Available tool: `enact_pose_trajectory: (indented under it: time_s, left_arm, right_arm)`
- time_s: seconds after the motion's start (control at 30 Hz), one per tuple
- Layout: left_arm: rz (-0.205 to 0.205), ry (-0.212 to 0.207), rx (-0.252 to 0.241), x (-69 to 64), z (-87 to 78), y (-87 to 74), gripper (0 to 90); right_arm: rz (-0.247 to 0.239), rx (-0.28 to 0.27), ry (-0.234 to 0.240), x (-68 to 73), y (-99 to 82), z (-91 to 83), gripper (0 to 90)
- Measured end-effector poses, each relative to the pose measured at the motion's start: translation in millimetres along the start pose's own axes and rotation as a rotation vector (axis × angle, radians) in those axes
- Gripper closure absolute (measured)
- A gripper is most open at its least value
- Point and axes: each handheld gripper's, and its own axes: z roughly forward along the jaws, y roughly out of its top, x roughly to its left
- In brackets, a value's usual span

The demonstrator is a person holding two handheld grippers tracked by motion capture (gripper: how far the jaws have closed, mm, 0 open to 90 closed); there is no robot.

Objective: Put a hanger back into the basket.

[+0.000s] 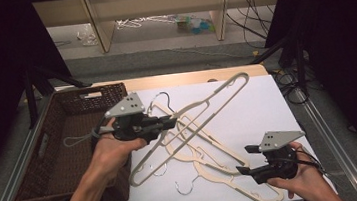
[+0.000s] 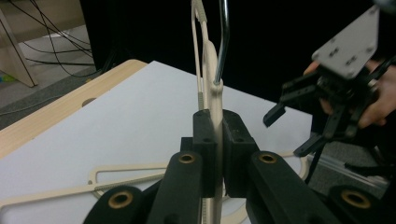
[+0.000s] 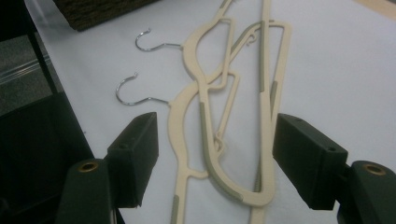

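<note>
Left gripper (image 1: 166, 123) clamps the lifted hanger (image 1: 202, 109) at its neck, above the table (image 1: 267, 106), next to the basket (image 1: 47, 159). Right gripper (image 1: 245, 160) gapes wide, empty, over the hanger pile (image 3: 219, 121). Lift clear of tangles before swinging basketward.

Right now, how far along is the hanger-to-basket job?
Done: nothing visible; the wicker basket looks empty of hangers. In hand: the left gripper is shut on a cream hanger near its neck, lifted off the white table. Left: several more hangers lie tangled there; the right gripper hovers open over them, gripping nothing.
</note>
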Motion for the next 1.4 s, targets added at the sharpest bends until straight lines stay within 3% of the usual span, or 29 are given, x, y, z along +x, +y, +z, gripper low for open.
enact_pose_trajectory:
  time_s: [0.17, 0.27, 0.3, 0.33, 0.37, 0.4, 0.47, 0.53, 0.7, 0.73, 0.83, 1.0, 1.1, 1.2, 1.4]
  left_arm:
    - [-0.033, 0.029, -0.045, 8.9, -27.5, 14.8, 85.6]
    - [-0.058, 0.08, -0.067, 21.0, -56.7, 24.5, 85.6]
    - [-0.058, 0.08, -0.067, 21.0, -56.7, 24.5, 85.6]
    - [-0.064, 0.114, -0.08, 29.3, -73.4, 26.9, 85.6]
    - [-0.064, 0.114, -0.08, 29.3, -73.4, 26.9, 85.6]
    - [-0.07, 0.153, -0.091, 38.7, -90.6, 27.3, 85.6]
    - [-0.078, 0.206, -0.1, 50.0, -108.2, 24.4, 85.6]
    - [-0.076, 0.223, -0.103, 53.8, -113.3, 22.5, 85.6]
    - [-0.088, 0.338, -0.092, 82.6, -146.7, -5.0, 85.6]
    - [-0.088, 0.338, -0.092, 82.6, -146.7, -5.0, 85.7]
    - [-0.084, 0.383, -0.061, 96.1, -162.5, -26.0, 85.6]
    - [-0.09, 0.413, -0.037, 108.0, -173.9, -48.6, 85.6]
    - [-0.084, 0.421, -0.025, 110.8, -176.1, -54.1, 85.6]
    - [-0.053, 0.441, -0.008, 118.3, -181.0, -64.6, 85.6]
    - [-0.061, 0.465, 0.03, 126.4, -183.6, -80.8, 85.6]
  right_arm:
    - [0.002, 0.016, 0.012, 1.3, -4.6, 4.5, 31.9]
    - [0.002, 0.032, 0.02, 2.1, -8.1, 7.3, 31.2]
    - [0.008, 0.037, 0.022, 2.1, -8.7, 7.4, 31.1]
    - [0.005, 0.037, 0.021, 1.4, -9.5, 7.9, 31.2]
    - [0.005, 0.037, 0.021, 1.4, -9.5, 7.9, 31.2]
    - [0.005, 0.038, 0.019, -0.1, -10.8, 8.5, 31.1]
    - [0.019, 0.045, 0.018, -0.1, -11.8, 8.4, 31.2]
    - [0.021, 0.044, 0.02, -0.7, -12.5, 8.9, 31.1]
    - [0.032, 0.051, 0.016, -2.6, -14.7, 11.1, 29.6]
    - [0.032, 0.051, 0.016, -2.6, -14.7, 11.1, 29.6]
    - [0.042, 0.049, 0.009, -3.6, -16.2, 12.7, 27.4]
    - [0.054, 0.051, 0.002, -5.2, -17.6, 14.2, 24.5]
    - [0.055, 0.051, 0.002, -5.4, -17.7, 14.4, 24.4]
    - [0.059, 0.051, 0.006, -5.0, -17.6, 14.0, 24.4]
    - [0.059, 0.051, 0.002, -6.1, -18.5, 14.6, 24.4]
